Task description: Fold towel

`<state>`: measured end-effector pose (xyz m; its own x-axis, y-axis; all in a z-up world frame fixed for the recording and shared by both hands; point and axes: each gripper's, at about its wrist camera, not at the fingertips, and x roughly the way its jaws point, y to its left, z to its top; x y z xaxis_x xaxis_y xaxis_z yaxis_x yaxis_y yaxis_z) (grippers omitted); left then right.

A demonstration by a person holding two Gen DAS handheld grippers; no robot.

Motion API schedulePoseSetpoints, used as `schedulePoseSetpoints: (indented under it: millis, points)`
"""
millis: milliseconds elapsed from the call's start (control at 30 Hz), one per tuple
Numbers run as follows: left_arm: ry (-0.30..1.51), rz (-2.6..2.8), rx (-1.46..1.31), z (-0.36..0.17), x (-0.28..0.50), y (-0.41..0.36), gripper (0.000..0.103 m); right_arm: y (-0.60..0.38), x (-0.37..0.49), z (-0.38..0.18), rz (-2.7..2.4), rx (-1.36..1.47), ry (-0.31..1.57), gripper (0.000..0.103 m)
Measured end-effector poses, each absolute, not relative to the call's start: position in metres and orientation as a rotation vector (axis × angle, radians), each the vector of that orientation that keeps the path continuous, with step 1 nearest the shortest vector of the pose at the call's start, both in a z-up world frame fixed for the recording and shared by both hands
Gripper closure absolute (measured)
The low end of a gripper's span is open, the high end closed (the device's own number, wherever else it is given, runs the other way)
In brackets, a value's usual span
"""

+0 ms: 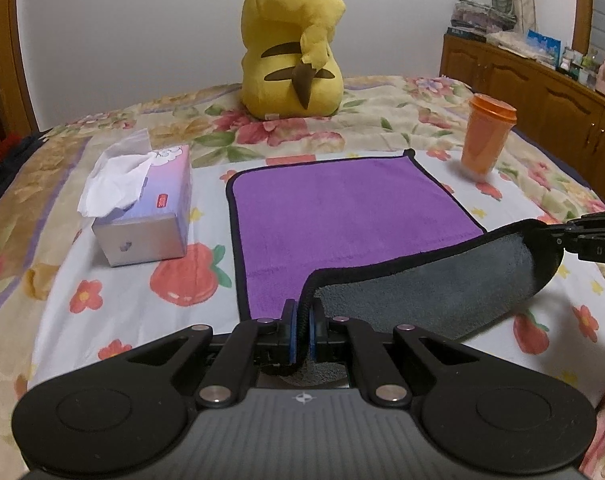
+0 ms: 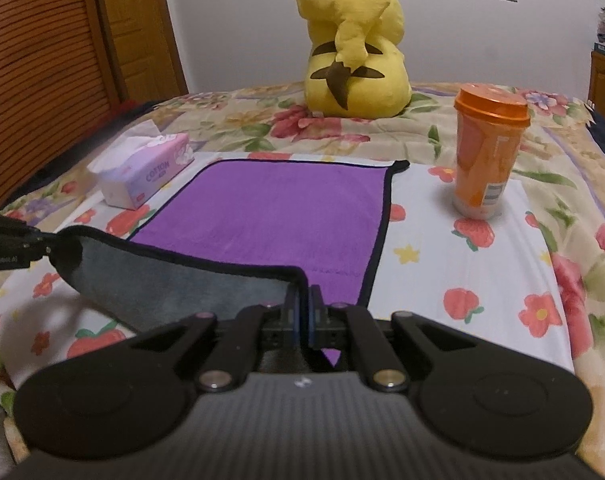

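- Floral bedding covers the bed (image 1: 114, 300), with a white wall behind and a wooden cabinet (image 1: 542, 80) along the right side.
- On the bed lies the towel (image 1: 342, 216) — purple face up, black-edged, its far part flat.
- Left hand-held gripper (image 1: 301, 334) has its blue pads pressed together on the towel's near left corner, the black hem running up between them.
- Right hand-held gripper (image 2: 304, 322) is likewise pinched on the near right corner.
- Between the two, the near edge is lifted and turned over, showing the grey underside (image 2: 190, 284), which sags in a band above the bedding.
- Each gripper shows in the other's view only as a black tip at the frame edge.
- Plush toy (image 1: 292, 40) sits beyond the towel, back turned, ears cut off at the top.
- Tissue box (image 1: 150, 212) stands left of the towel, a tissue sticking out of its top.
- Orange cup (image 2: 486, 152) stands right of it, lidded — its contents cannot be seen.
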<state>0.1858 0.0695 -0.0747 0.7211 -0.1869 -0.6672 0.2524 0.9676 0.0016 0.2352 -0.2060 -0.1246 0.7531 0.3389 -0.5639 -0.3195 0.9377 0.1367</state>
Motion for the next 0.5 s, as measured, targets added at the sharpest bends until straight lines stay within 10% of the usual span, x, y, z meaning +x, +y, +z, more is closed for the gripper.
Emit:
schedulePoseSetpoints:
  millis: [500]
  points:
    - [0.694,-0.260,0.110,-0.075,0.210,0.065,0.094,-0.207,0.255,-0.128,0.371,0.016,0.609,0.098]
